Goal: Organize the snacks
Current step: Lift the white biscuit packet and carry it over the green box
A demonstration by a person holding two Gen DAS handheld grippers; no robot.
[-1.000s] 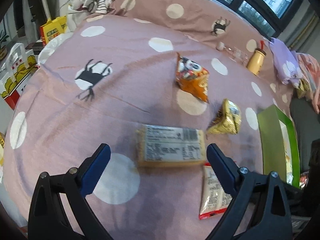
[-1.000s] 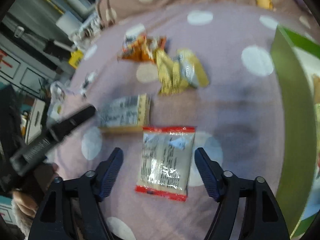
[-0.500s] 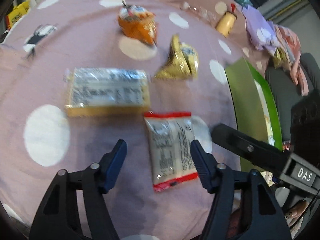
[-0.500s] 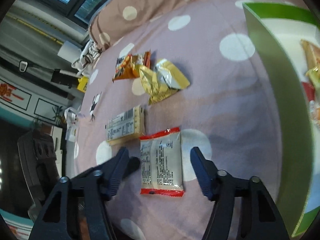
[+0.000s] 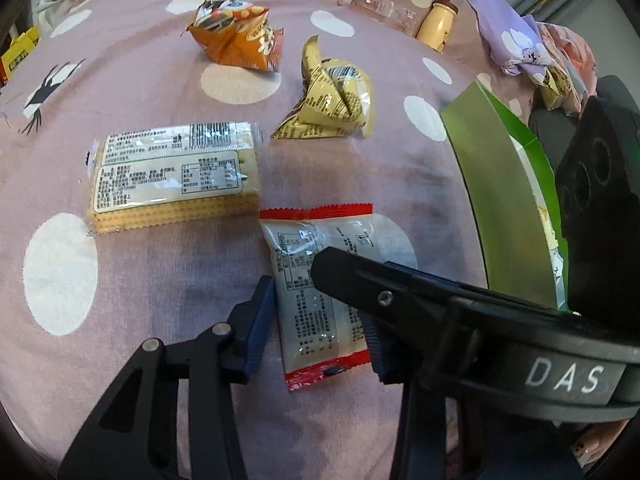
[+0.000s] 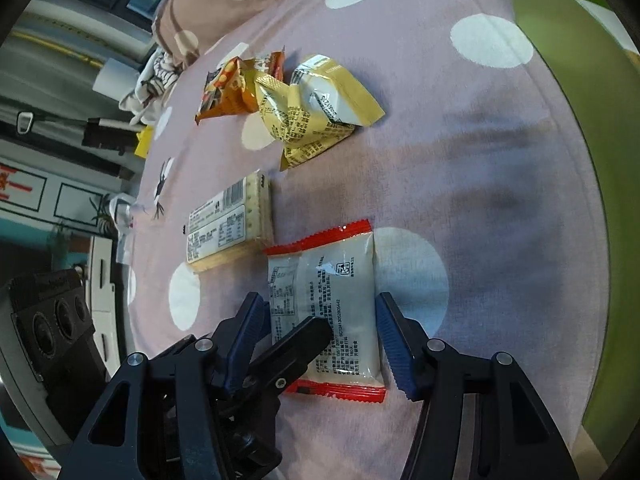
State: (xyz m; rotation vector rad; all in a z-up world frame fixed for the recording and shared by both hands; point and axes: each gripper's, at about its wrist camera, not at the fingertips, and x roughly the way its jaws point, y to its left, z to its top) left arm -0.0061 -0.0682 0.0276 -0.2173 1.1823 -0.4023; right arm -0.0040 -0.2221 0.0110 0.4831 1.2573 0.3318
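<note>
**Both grippers converging on one packet**

Right gripper (image 6: 320, 344) is straddling the white red-edged plastic snack packet (image 6: 328, 304), bottom centre, fingers apart, not yet clamping. Left gripper (image 5: 316, 328) is likewise bracketing it, unclenched, prob. steadying. Green cardboard box (image 6: 580, 128), frame right, is waiting.

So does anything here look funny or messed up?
Yes: both grippers, left and right, straddle the same red-edged packet, crowding each other. The yellow bag is crumpled.

Both wrist cameras look down, seemingly close, sharing the red-edged packet (image 5: 320, 280).
</note>
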